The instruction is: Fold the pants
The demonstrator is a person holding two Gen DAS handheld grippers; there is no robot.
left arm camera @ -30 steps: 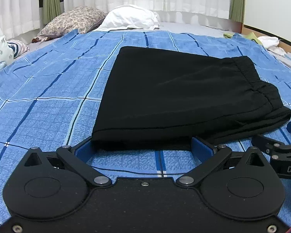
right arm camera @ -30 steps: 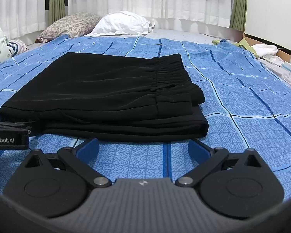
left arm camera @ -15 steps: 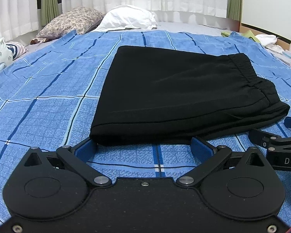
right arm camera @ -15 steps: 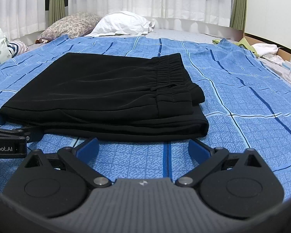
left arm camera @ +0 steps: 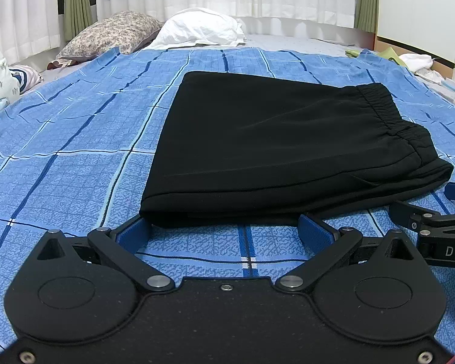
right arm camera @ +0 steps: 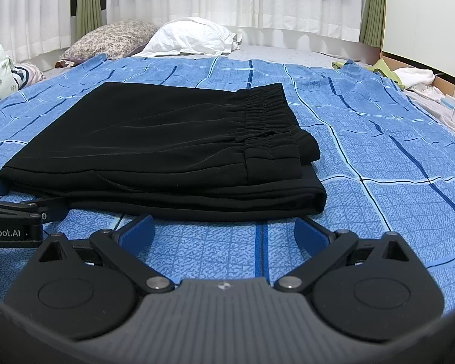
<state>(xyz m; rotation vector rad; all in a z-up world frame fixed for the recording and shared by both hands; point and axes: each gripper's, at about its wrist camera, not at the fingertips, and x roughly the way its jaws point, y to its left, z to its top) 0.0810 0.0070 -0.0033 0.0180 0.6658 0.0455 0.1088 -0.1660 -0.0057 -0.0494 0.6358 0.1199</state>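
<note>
You held the left gripper (left arm camera: pixel 226 232) and right gripper (right arm camera: pixel 224 232) spread wide, empty, just short of the folded pants' (left arm camera: pixel 288 151) near edge, likely because folding looked finished.

Black pants (left arm camera: pixel 282 148) lie folded flat, elastic waistband rightward.

Left gripper (left arm camera: pixel 226 232): matte black body, blue finger pads (left arm camera: pixel 135 233), silver pivot screws. Right gripper (right arm camera: pixel 223 232): ribbed grey housing, black linkages, blue pads, white lettering
</note>
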